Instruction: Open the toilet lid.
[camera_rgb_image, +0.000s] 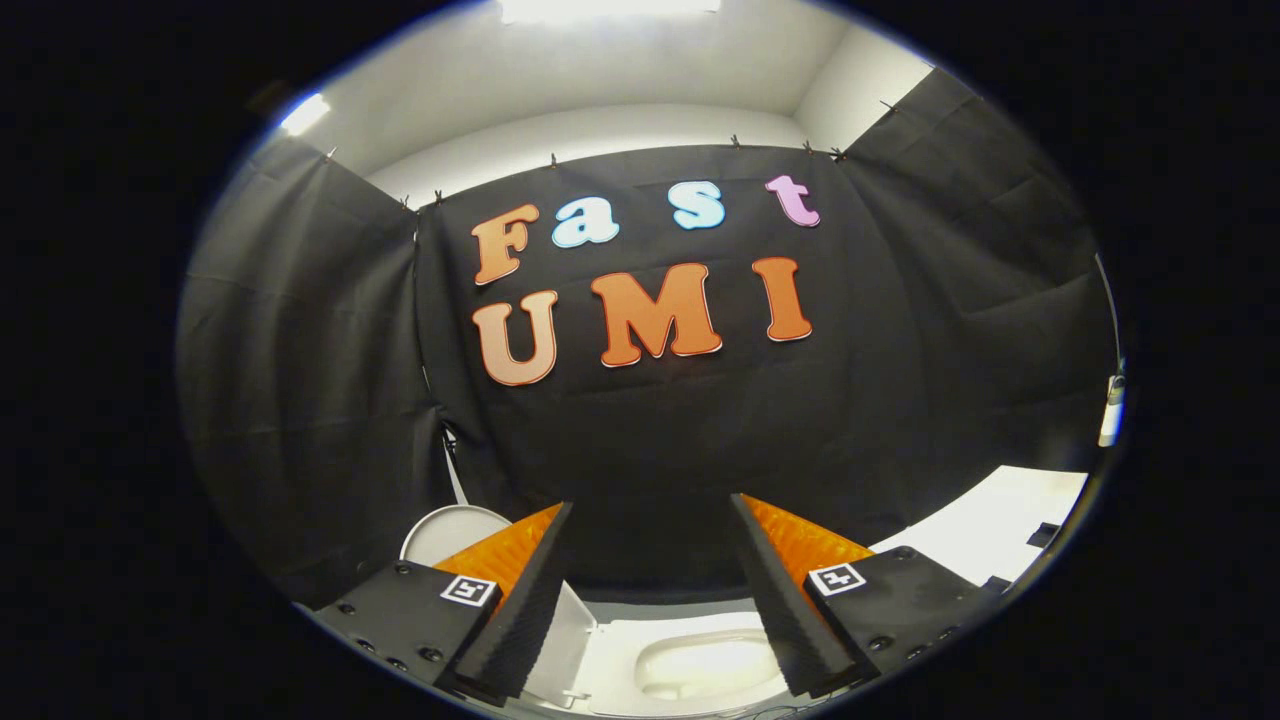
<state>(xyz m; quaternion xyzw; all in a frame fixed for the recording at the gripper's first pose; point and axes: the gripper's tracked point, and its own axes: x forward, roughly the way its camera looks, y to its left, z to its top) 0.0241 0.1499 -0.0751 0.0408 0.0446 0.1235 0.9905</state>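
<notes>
Ribbed black foam pads (525, 610) line the gripper (650, 520), whose orange-backed fingers stand apart, holding nothing; each carries a small square marker. Below and between them lies the glossy white toilet bowl (700, 665), partly hidden. Its rounded toilet lid (450, 530) stands raised at left, behind the left finger.

Black cloth wall (650, 430) as landmark. White ceiling (620, 70) above it, with a lit light panel (610, 8). Small clips (552, 160) along cloth's top edge. White surface (1000, 525) at cloth's lower right, dark objects at its edge
</notes>
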